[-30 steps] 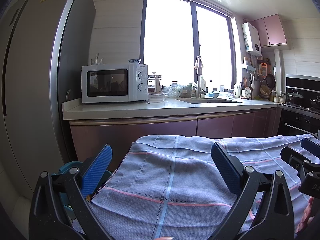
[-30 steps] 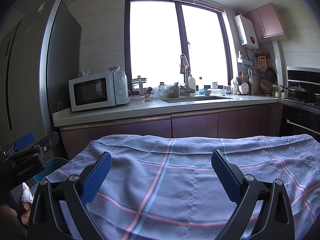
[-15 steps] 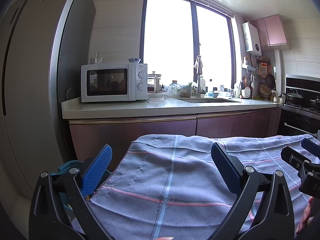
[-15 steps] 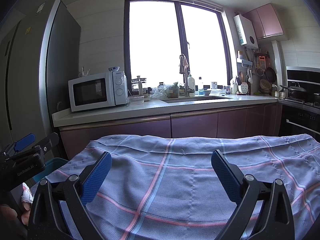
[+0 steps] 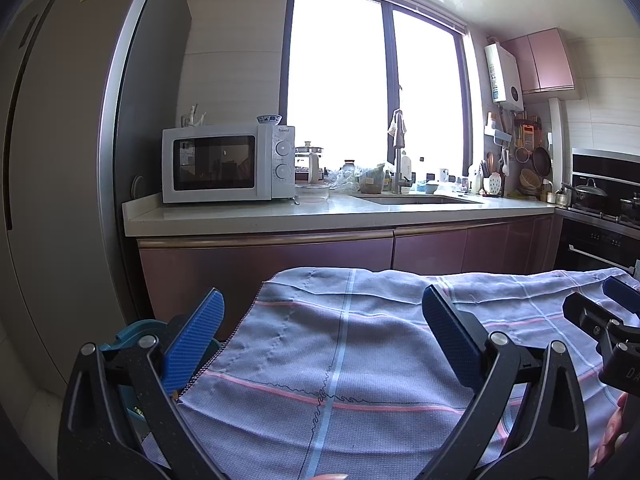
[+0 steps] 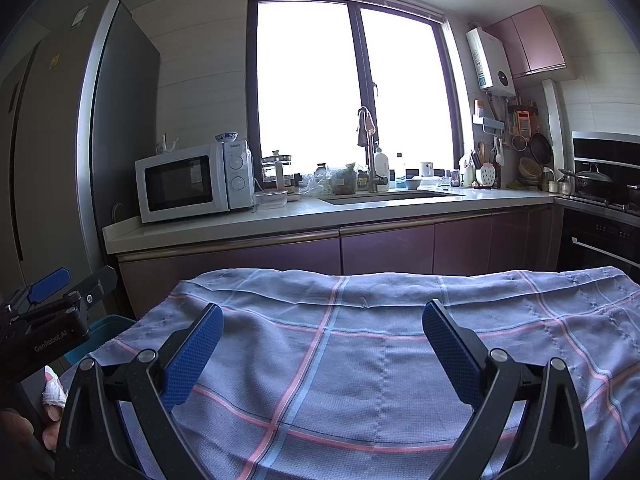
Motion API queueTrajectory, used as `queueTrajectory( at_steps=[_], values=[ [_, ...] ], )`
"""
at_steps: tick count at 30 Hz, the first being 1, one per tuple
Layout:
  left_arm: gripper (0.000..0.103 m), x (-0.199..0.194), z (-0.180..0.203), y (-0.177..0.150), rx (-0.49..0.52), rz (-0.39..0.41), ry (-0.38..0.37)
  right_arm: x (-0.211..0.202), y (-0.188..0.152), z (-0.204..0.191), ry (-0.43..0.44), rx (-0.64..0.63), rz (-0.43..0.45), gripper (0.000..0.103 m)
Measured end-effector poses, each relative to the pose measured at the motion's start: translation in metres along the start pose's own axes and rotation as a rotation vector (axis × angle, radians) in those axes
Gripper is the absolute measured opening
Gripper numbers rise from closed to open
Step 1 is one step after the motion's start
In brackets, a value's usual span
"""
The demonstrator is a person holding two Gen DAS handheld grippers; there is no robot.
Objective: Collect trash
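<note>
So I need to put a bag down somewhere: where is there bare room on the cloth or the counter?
The checked cloth is bare ahead of both open grippers: left, right. On the counter, a strip along the front edge is free, between the microwave and the sink. Behind it, by the faucet, jars and bags crowd the windowsill.

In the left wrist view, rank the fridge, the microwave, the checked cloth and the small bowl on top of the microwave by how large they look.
1. fridge and checked cloth: both take up big areas; the cloth is much nearer the camera, so unranked.
2. microwave
3. small bowl
</note>
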State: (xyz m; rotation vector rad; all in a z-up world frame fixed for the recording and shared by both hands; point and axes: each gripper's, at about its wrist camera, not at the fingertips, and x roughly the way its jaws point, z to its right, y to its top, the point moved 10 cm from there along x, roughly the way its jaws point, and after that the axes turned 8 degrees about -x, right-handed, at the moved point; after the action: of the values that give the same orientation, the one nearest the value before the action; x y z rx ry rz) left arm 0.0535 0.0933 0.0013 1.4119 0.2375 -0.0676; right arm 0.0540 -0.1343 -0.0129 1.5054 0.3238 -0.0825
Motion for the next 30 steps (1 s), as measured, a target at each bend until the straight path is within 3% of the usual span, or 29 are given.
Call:
queueTrajectory(
  at_steps=[30],
  values=[
    [0.097, 0.012, 0.016, -0.014, 0.005, -0.051, -0.01, 0.004, -0.004, 0.009, -0.008, 0.022, -0.01, 0.096]
  ],
)
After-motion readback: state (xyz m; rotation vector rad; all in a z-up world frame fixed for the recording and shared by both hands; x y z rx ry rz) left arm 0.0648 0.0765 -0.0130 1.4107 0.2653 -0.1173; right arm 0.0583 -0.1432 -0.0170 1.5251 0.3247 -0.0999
